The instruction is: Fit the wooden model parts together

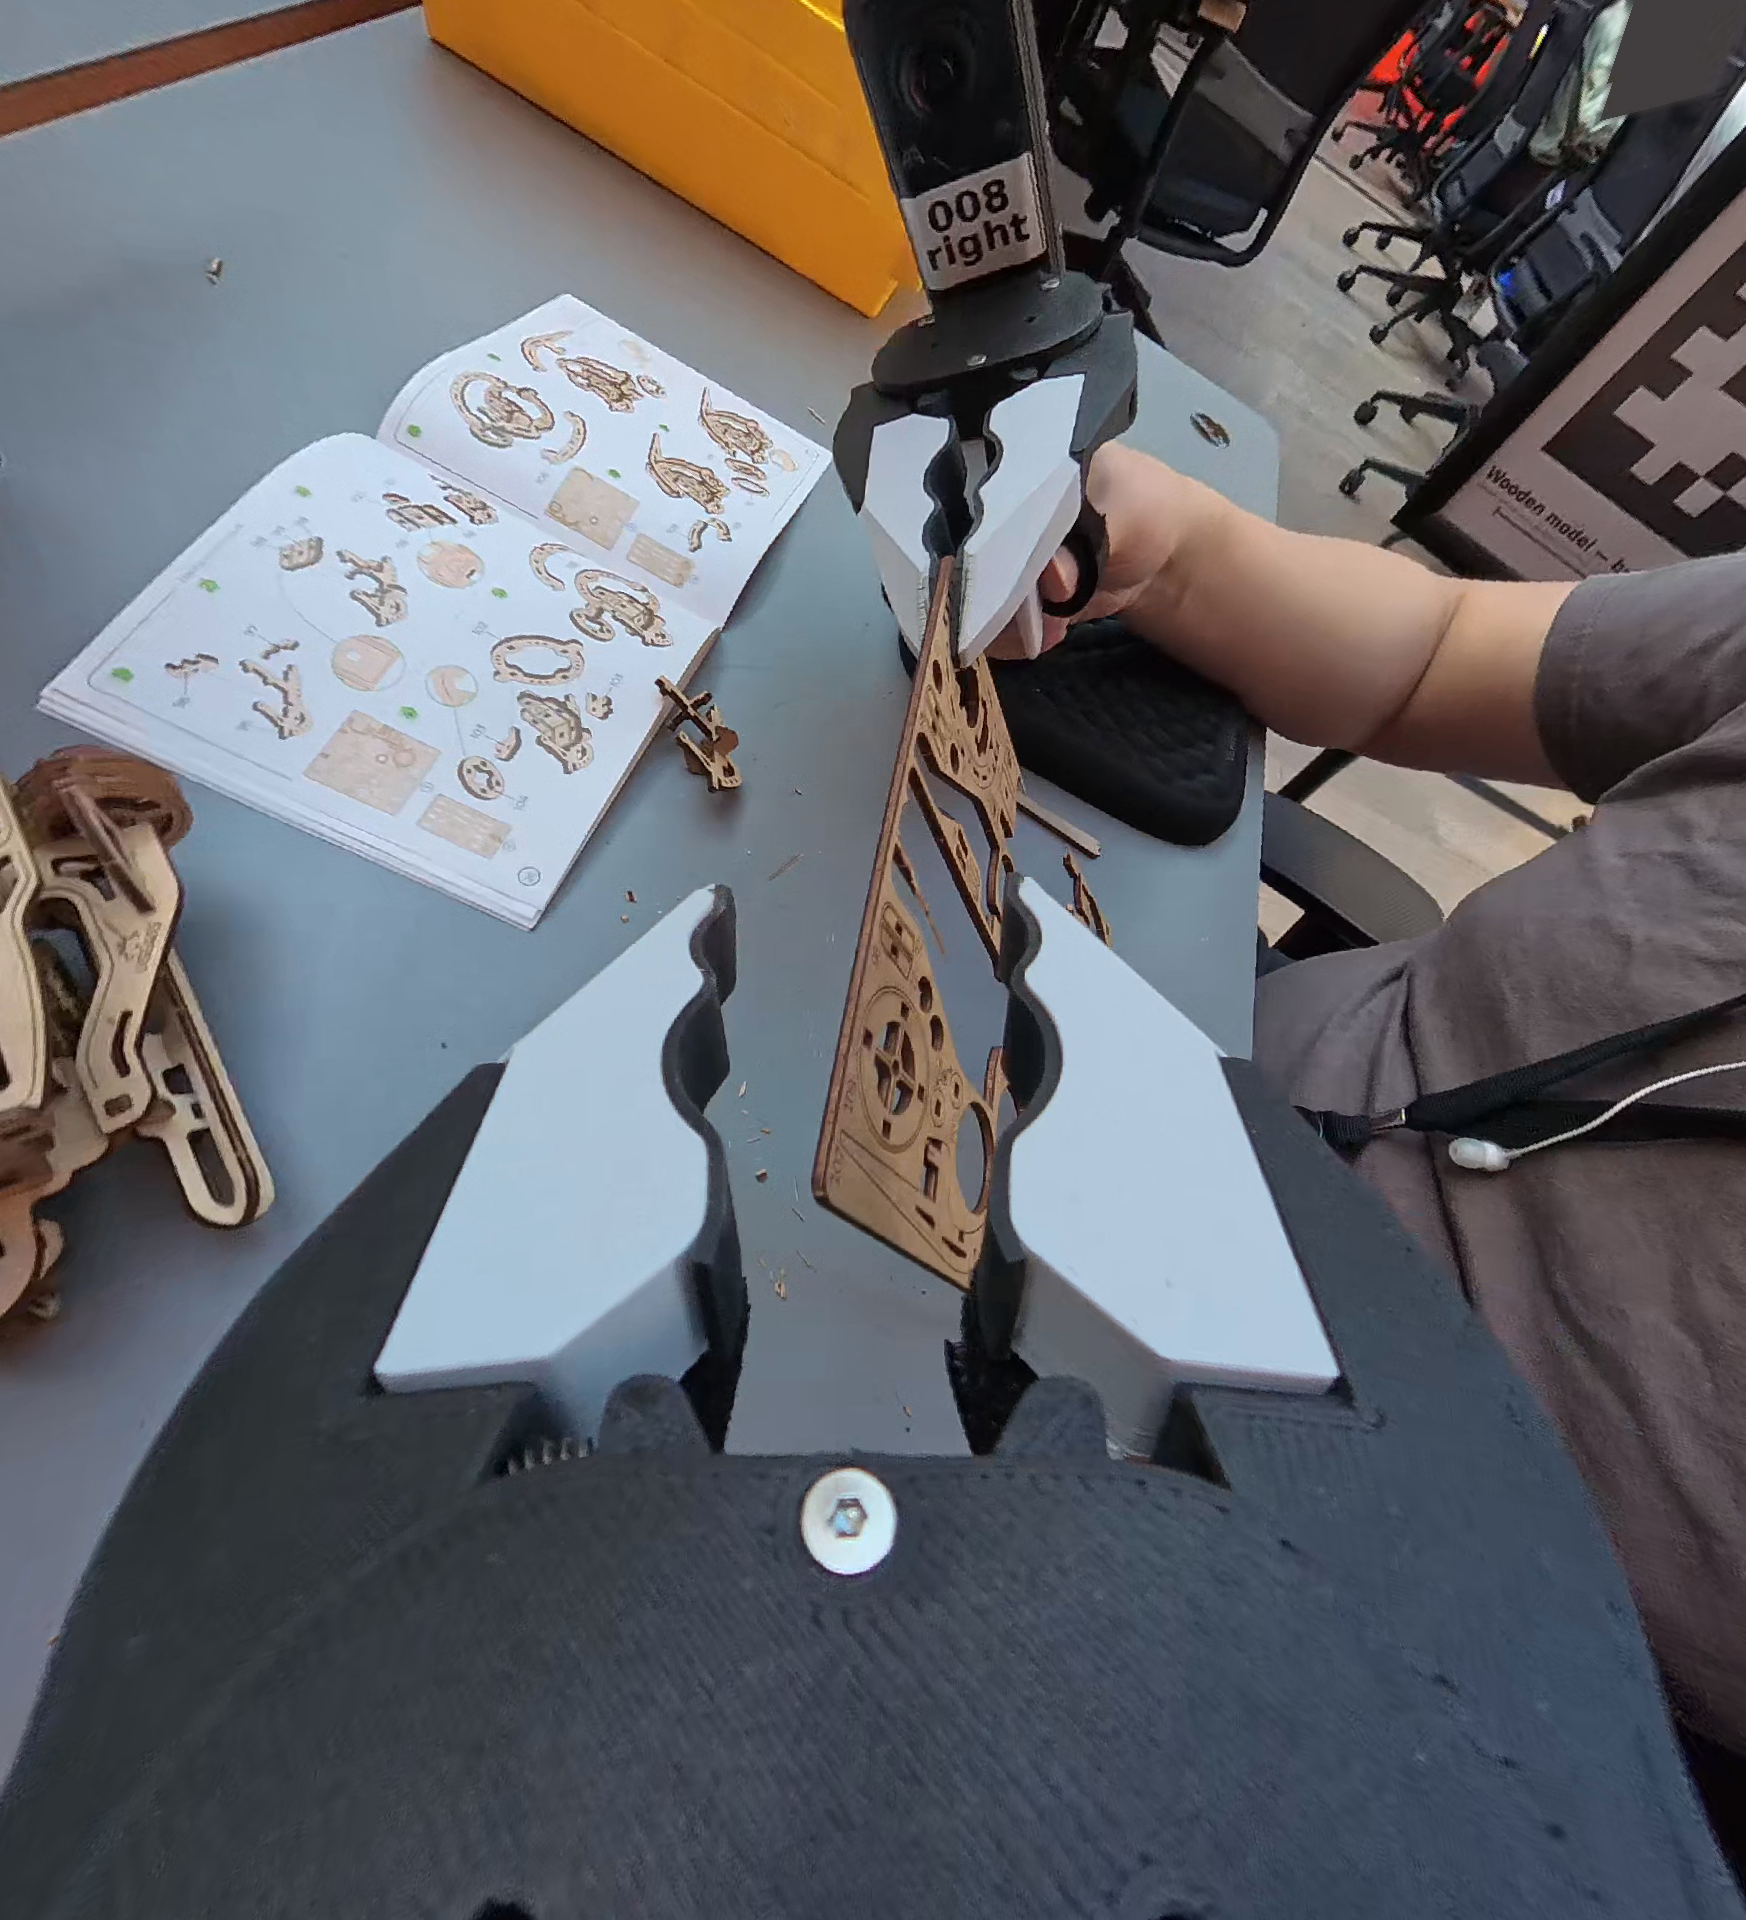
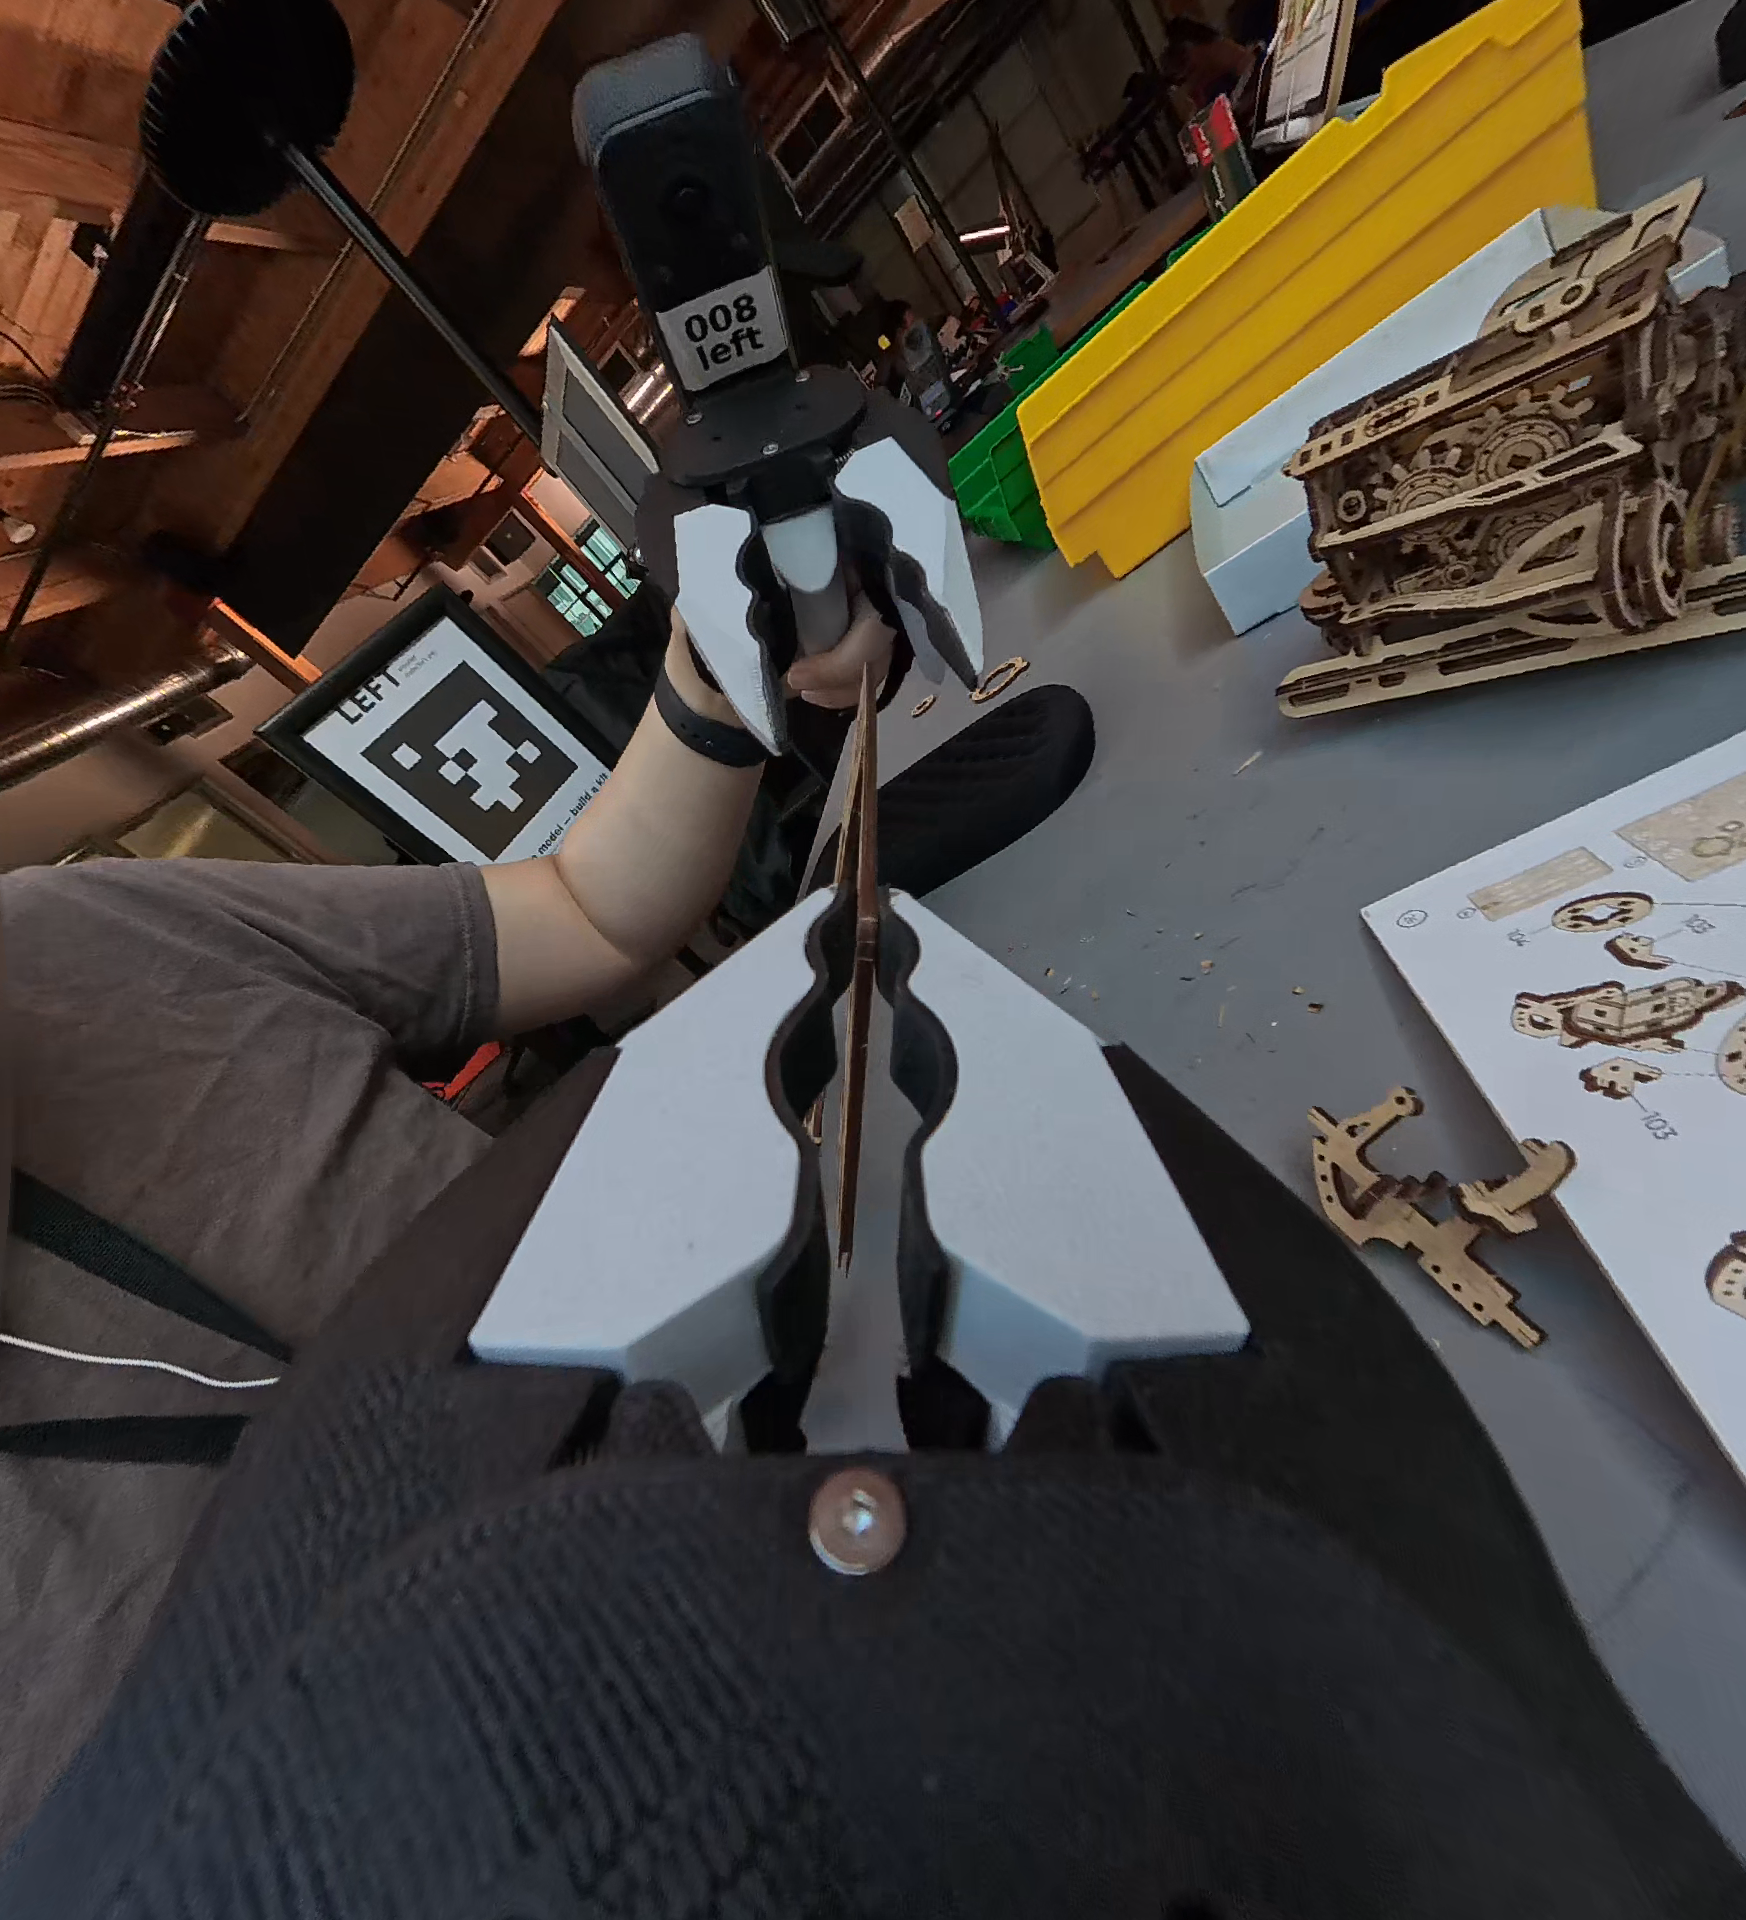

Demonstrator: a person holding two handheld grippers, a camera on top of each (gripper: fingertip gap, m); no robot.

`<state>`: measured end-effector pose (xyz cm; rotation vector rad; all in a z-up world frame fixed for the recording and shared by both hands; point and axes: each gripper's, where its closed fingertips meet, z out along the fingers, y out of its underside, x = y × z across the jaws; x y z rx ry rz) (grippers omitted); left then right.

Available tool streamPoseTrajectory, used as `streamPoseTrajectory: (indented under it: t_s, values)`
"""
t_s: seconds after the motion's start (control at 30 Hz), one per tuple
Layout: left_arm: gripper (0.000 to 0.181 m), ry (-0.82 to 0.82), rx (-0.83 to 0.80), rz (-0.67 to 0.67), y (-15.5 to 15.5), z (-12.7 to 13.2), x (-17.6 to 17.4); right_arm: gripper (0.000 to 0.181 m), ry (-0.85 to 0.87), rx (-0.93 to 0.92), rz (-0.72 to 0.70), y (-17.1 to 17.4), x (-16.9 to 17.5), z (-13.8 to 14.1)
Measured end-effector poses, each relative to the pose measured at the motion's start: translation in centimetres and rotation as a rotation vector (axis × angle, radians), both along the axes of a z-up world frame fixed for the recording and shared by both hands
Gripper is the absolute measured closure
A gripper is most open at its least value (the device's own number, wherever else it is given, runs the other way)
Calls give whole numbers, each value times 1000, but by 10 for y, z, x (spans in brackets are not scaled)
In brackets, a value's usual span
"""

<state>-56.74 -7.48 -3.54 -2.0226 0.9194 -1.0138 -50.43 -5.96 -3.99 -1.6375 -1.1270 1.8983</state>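
Note:
A thin wooden parts sheet [image 1: 910, 987] with cut-out pieces hangs above the grey table [image 1: 349, 1018]. My right gripper [image 1: 952, 613] is shut on its far end; in the right wrist view the sheet [image 2: 858, 1039] runs edge-on between the closed pads of my right gripper [image 2: 861, 904]. My left gripper [image 1: 867, 894] is open around the sheet's near end. The sheet lies close to the right finger [image 1: 1108, 1039], and the left finger [image 1: 599, 1091] stands well clear of it. The left gripper [image 2: 864, 707] also shows open in the right wrist view.
A small wooden sub-assembly [image 1: 705, 732] lies beside the open instruction booklet [image 1: 433, 623]. A large built wooden model [image 1: 38, 997] stands at the left. A yellow bin [image 1: 703, 114] is at the back, and a black wrist rest [image 1: 1129, 738] lies at the table's right edge. Wood chips are scattered about.

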Motion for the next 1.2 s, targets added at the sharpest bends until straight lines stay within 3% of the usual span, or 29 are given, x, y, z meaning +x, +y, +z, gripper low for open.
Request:
streamPoseTrajectory:
  t_s: [0.13, 0.23, 0.37, 0.67, 0.8, 1.0, 1.13, 1.2]
  values:
    - [146, 55, -29, -61, 11, -6, 29, 181, 31, -23, -12, 5, 6, 0]
    - [153, 5, -105, -132, 18, 2, 45, 181, 29, -24, -29, 8, 8, -3]
    - [156, 80, -182, -214, 21, -1, 51, 181, 34, -24, -39, 10, 9, -5]
    - [178, 152, -234, -257, 16, -18, 63, 181, 44, -50, -38, 11, 9, -6]
    - [181, 100, -277, -255, 13, -15, 65, 180, 68, -56, -28, 11, 10, -4]
    - [181, 107, -275, -292, 6, -15, 68, 159, 57, -40, -11, 3, 3, -4]
    - [181, 82, -321, -312, 3, -14, 72, 158, 178, -221, -23, 15, 12, 15]
    - [181, 68, -357, -320, 1, -13, 73, 158, 187, -221, -67, 26, 16, 14]
